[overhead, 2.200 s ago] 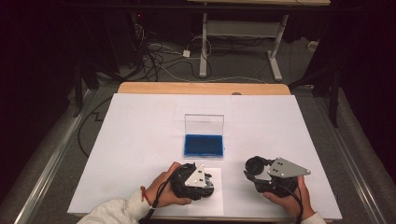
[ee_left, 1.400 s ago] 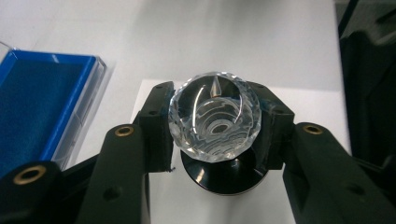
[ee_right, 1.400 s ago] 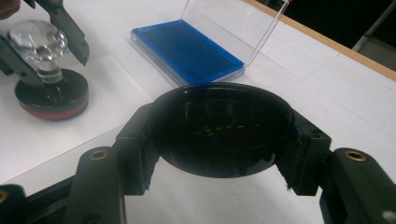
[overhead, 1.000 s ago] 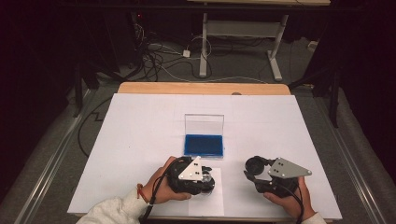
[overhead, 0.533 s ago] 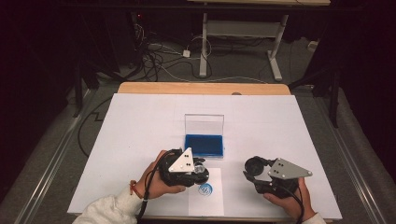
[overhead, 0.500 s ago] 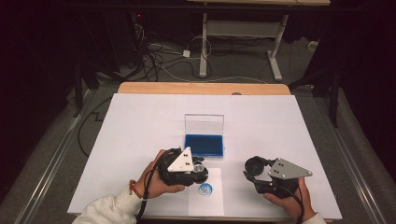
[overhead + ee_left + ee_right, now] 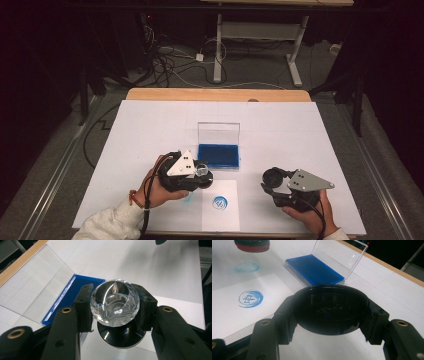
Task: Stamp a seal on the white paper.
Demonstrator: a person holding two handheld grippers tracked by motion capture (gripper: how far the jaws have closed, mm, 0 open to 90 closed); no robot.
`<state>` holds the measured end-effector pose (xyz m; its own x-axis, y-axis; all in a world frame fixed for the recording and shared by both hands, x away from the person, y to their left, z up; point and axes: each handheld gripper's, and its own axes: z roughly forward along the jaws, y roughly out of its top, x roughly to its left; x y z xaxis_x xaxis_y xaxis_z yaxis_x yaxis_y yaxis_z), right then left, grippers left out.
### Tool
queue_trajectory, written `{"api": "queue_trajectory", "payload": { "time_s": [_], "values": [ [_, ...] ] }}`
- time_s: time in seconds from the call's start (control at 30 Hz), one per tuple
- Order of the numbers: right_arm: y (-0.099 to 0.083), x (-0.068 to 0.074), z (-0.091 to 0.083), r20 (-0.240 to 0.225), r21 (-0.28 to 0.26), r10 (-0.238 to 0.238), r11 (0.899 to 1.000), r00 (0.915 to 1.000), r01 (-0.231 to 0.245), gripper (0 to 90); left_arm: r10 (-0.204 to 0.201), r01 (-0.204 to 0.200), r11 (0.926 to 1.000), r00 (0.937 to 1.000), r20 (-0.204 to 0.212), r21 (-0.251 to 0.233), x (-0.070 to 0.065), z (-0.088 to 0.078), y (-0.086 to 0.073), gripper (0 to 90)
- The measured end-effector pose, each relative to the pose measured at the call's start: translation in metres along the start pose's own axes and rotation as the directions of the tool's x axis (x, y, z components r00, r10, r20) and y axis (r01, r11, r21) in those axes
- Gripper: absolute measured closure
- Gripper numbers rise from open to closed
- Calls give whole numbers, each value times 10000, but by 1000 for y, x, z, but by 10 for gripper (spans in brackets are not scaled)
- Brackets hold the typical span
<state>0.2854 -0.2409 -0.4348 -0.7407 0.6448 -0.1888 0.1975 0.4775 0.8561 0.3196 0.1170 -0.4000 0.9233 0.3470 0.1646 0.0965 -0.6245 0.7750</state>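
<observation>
At the near edge of the white surface point(image 7: 150, 130) lies a small sheet of paper point(image 7: 220, 220). It carries a round blue stamp print point(image 7: 220, 202); a fainter blue ring point(image 7: 247, 267) is on the surface just to the left of the paper. In the earliest frame the left gripper stood over this place and the print was hidden; now the print is in the open.

On the near right, the right gripper point(image 7: 274, 186) is where it was in all earlier frames. Its fingers point(image 7: 284, 322) are closed on a round black cap point(image 7: 330, 308), which they hold by its rim with the hollow side toward the camera.

On the near left, the left gripper point(image 7: 202, 175) has moved up and away from the paper, toward the far side. Its fingers point(image 7: 83, 307) hold the stamp point(image 7: 114, 303) by its clear, faceted knob; the black round base of the stamp is below the knob and is off the surface. The stamp is now near the front left corner of the ink pad point(image 7: 218, 155).

A little farther, in the middle of the surface, the blue ink pad lies in its open case, with the clear lid point(image 7: 218, 134) standing up at its far side. It has not moved.
</observation>
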Motion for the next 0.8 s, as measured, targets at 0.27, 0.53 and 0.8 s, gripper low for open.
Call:
{"api": "queue_trajectory", "payload": {
  "time_s": [0.27,0.53,0.8],
  "values": [
    [0,-1,1,7,18,-8,10000,10000,7,387,-287,282,9994,9993,-252,-224,6,-10,-4,548],
    [-1,-2,4,-38,110,55,9999,10000,-54,387,-495,476,9979,9979,-423,-443,12,-18,-7,548],
    [-1,-3,6,-43,161,61,9999,10000,-60,387,-567,540,9971,9972,-480,-543,15,-20,-8,548]
  ]
}}
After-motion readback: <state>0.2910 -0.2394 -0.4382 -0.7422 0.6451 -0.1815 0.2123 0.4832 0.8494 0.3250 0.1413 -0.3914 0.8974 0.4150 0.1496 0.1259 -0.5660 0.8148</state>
